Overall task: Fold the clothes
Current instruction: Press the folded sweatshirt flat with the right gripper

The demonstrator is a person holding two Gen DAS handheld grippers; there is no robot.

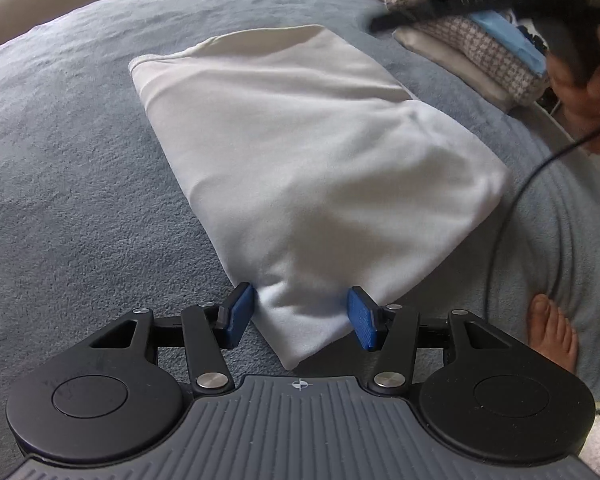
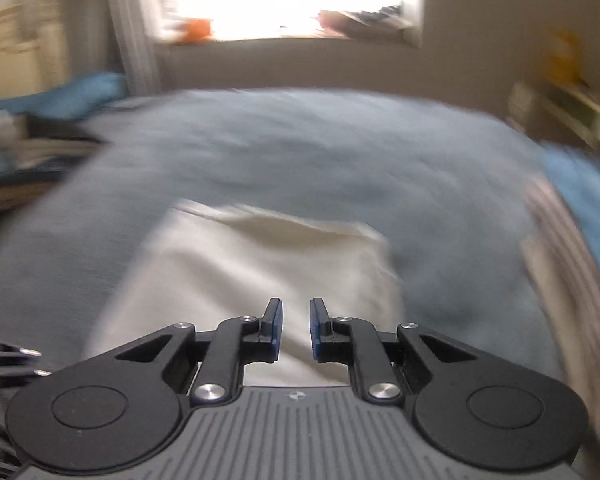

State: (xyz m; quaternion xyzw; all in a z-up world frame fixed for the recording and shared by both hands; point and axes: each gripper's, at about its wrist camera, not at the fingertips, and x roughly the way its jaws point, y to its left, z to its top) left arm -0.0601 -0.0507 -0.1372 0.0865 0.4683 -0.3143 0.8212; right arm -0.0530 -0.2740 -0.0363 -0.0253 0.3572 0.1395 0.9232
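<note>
The folded white garment lies on the grey-blue blanket, its near corner between the pads of the left gripper, which stands half spread and looks just short of pinching. The right gripper hangs above the cloth, jaws narrowly apart and empty. A careless tug at that corner could pull the fold apart

The folded white garment was smooth, matt cloth. The bed cover beneath it was grey-blue fleece with a nubby nap. The left tongs were matt black plastic with ribbed blue pads and polished metal pivot caps.
</note>
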